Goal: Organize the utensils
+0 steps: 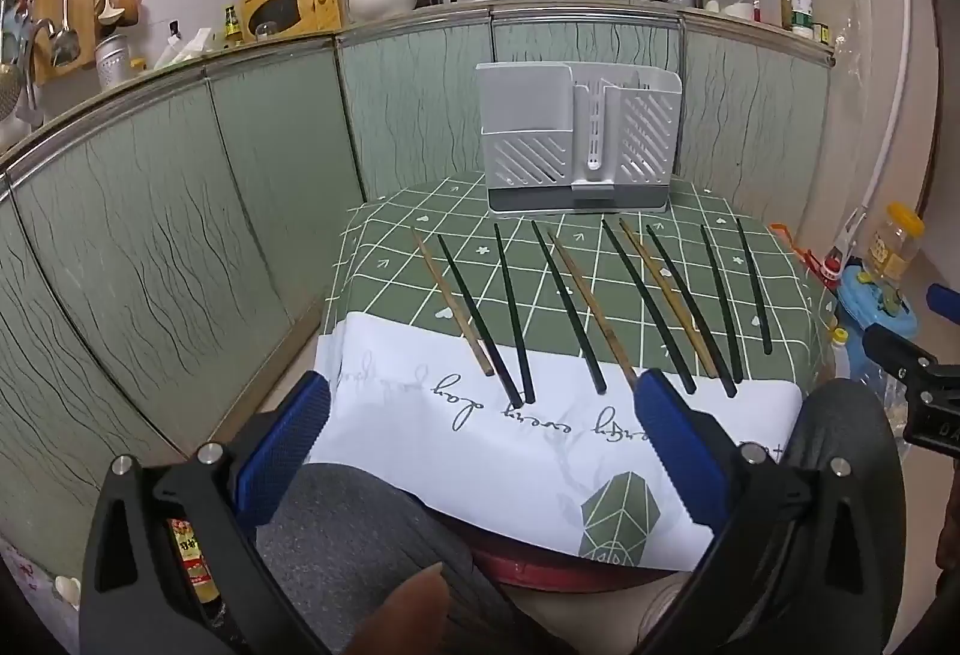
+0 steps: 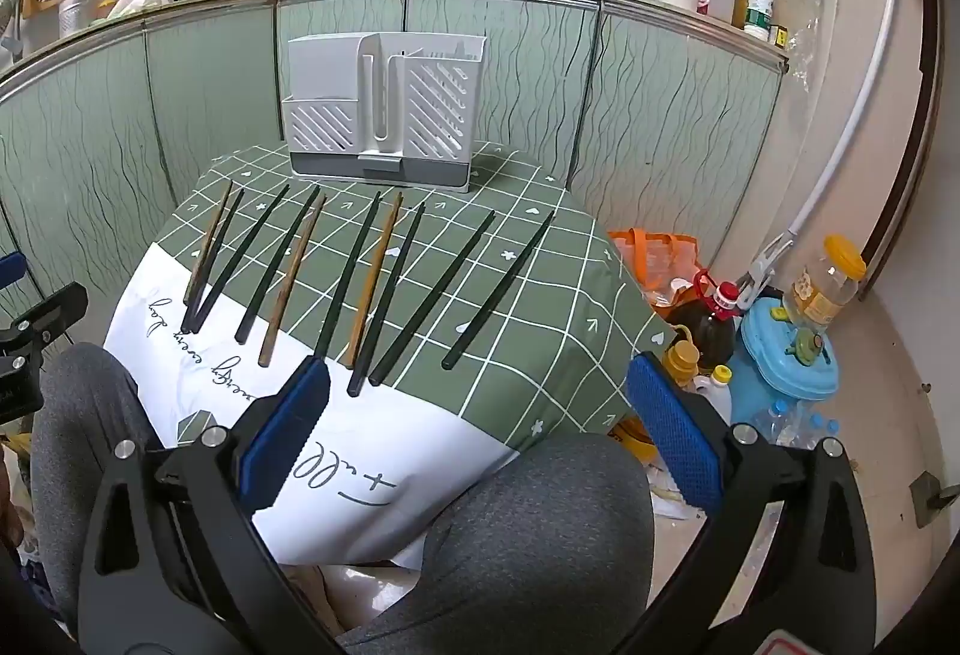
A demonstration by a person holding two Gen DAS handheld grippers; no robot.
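Presently both the left hand-held gripper (image 1: 483, 403) and right hand-held gripper (image 2: 477, 388) are spread empty above the counter (image 2: 540, 355), where thin, stiff, light, slippery black and wooden chopsticks (image 2: 408, 289) lie before the white slotted plastic utensil holder (image 2: 384, 108); pinch mid-shaft.

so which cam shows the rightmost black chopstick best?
Right wrist: the rightmost black chopstick lies unobstructed near frame centre, its full length visible. Left wrist shows the whole stick too, but thinner and further off toward the right edge.
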